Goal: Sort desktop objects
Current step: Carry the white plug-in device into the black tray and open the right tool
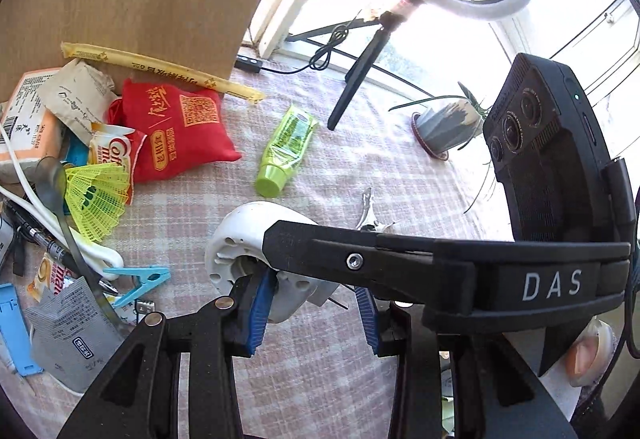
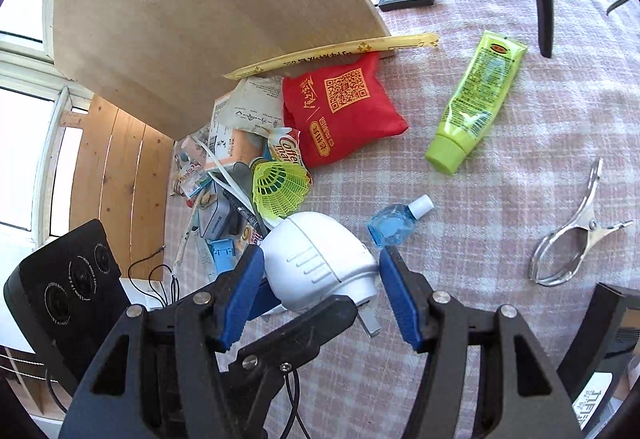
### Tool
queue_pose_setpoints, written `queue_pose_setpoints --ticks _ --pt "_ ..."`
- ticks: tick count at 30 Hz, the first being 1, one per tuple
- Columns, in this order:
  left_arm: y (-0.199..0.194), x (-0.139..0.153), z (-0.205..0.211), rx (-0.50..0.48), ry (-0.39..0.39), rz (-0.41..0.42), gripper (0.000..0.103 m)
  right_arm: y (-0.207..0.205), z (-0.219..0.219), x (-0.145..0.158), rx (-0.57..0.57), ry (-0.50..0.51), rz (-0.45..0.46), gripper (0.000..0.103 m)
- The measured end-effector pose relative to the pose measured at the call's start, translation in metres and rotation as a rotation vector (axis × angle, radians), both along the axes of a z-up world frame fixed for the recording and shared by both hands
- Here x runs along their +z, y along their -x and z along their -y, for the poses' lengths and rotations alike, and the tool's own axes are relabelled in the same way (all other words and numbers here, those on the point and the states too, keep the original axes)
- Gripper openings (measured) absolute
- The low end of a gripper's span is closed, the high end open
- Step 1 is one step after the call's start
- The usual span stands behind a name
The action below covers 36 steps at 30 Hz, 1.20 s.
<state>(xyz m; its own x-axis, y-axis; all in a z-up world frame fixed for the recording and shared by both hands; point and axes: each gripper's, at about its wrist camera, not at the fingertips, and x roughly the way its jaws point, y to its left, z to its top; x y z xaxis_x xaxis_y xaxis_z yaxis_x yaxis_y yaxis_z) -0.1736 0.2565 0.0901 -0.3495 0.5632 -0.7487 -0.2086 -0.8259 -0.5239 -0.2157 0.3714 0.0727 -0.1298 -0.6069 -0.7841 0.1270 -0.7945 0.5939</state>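
White plug adapter between both hand-held grippers

Left hand-held gripper [image 1: 312,313] clamps the white adapter [image 1: 244,239]; right hand-held gripper [image 2: 320,301] straddles it, wide open, beside the blue bottle [image 2: 394,225].

The left gripper [image 1: 312,313] has black angular arms, blue ribbed pads [image 1: 258,313] and round silver rivets. Beside those pads crosses the right gripper's black bar with a silver screw and white letters "DAS". The right gripper [image 2: 318,303] has the same blue pads [image 2: 402,303]; a thin black cable hangs below them.
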Motion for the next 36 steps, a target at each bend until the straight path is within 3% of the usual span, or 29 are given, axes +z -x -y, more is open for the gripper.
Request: queue_pose_setpoints --ticks 10,21,30,36 --pt "-0.029 0.022 -0.109 -0.261 -0.018 -0.039 0.035 -0.066 -0.123 0.016 -0.227 0.007 -0.019 0.059" --pt "-0.068 0.035 -0.219 -0.493 -0.038 -0.026 0.035 -0.126 -0.236 0.034 -0.461 -0.030 -0.016 0.059" --pt "-0.095 0.039 -0.263 -0.584 -0.022 -0.012 0.035 -0.158 -0.280 0.040 -0.532 -0.086 0.004 0.059" --pt "-0.105 0.041 -0.270 -0.618 0.074 -0.040 0.036 -0.162 -0.289 0.043 -0.563 -0.145 -0.001 0.059"
